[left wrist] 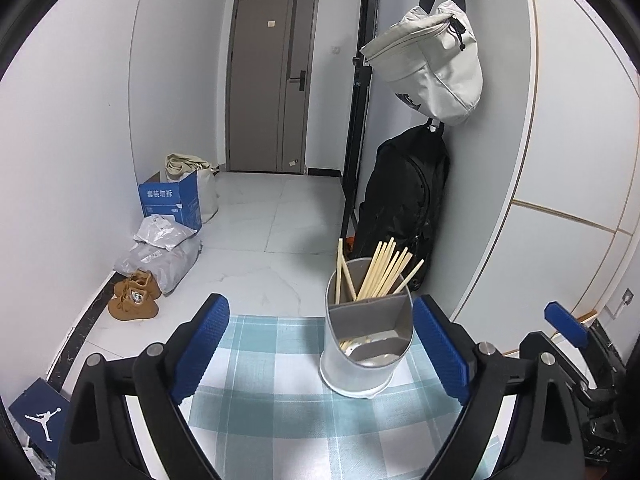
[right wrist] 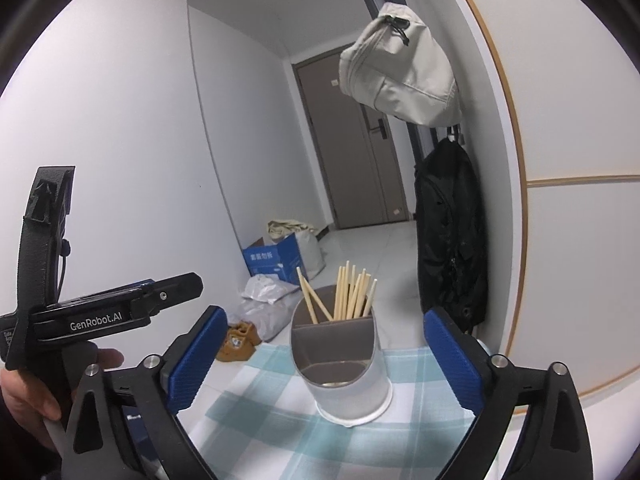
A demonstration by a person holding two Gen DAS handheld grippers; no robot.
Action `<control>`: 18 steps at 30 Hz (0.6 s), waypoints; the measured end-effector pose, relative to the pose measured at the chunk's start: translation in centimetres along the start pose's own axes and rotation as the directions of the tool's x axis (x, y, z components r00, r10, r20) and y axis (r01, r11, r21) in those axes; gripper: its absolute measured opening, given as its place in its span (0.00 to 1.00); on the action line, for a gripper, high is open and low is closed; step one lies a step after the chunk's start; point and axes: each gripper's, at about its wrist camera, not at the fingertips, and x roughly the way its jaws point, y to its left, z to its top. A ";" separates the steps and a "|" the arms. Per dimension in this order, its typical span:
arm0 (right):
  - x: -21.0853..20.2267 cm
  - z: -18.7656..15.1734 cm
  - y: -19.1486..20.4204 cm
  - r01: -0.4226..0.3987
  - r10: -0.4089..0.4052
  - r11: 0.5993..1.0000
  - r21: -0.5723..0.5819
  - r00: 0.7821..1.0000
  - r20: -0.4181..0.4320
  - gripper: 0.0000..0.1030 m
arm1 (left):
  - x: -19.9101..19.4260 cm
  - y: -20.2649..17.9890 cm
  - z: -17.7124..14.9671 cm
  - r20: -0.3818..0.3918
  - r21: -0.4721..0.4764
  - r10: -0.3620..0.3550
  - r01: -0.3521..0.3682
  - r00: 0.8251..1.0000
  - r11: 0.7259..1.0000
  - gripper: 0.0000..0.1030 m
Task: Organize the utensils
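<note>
Both my grippers are spread wide right now with nothing between the pads. The left gripper (left wrist: 320,344) has its blue pads (left wrist: 200,348) well apart over the checked tablecloth (left wrist: 260,392), and the utensil holder (left wrist: 366,344) sits just inside its right pad, closer to that one than to the other, not touching as far as I can tell. The right gripper (right wrist: 326,360) is just as wide, and from its camera the holder (right wrist: 344,364) sits roughly centred between the fingers, standing upright on the cloth (right wrist: 256,404).

The holder is a metal cylinder split by a grey divider. The back compartment is full of wooden chopsticks (left wrist: 384,268), most leaning together to the right, with a couple tilted off on the left side. The front compartment has something shiny lying at the bottom, maybe spoons, but I honestly can't tell.

In the right wrist view the other gripper's body (right wrist: 100,312) pokes in at the left, with the person's hand (right wrist: 24,392) on its grip.

Background stuff: a beige bag (left wrist: 432,60) hanging on the wall, a black backpack (left wrist: 404,196) under it, a blue cardboard box (left wrist: 172,200), grey parcel bags (left wrist: 160,248) and brown shoes (left wrist: 134,300) on the floor, and a brown door (left wrist: 268,84) down the hall.
</note>
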 end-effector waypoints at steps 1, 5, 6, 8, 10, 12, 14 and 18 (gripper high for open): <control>-0.2 -0.3 0.1 0.006 -0.006 1.000 -0.003 1.000 0.002 0.99 | -0.1 0.0 -0.4 0.006 0.002 0.004 -0.004 1.000 1.000 0.88; -0.8 -1.4 0.4 0.018 -0.018 1.000 -0.013 1.000 0.016 1.00 | 0.0 0.2 -1.8 0.015 0.001 0.017 -0.017 1.000 1.000 0.88; -0.9 -1.7 0.4 0.019 -0.018 1.000 -0.015 1.000 0.017 1.00 | 0.1 0.2 -2.1 0.017 0.002 0.019 -0.019 1.000 1.000 0.88; -1.0 -2.4 0.5 0.024 -0.024 0.999 -0.022 1.000 0.012 1.00 | 0.2 0.3 -3.0 0.025 0.001 0.025 -0.025 0.999 1.000 0.88; -1.1 -3.1 0.6 0.025 -0.025 0.999 -0.032 1.000 0.005 1.00 | 0.5 0.4 -3.6 0.024 0.006 0.032 -0.033 0.999 0.999 0.88; -1.1 -3.5 0.8 0.026 -0.026 0.999 -0.043 1.000 -0.006 1.00 | 0.9 0.4 -4.3 0.025 0.017 0.044 -0.045 0.999 0.999 0.88; -1.0 -3.7 0.8 0.029 -0.030 0.998 -0.059 0.999 -0.010 1.00 | 1.0 0.4 -4.7 0.024 0.024 0.050 -0.050 0.998 0.998 0.88; -1.1 -3.9 0.5 0.029 -0.029 0.999 -0.041 1.000 -0.007 1.00 | 1.4 0.7 -5.2 0.004 0.001 0.045 -0.045 0.999 0.999 0.88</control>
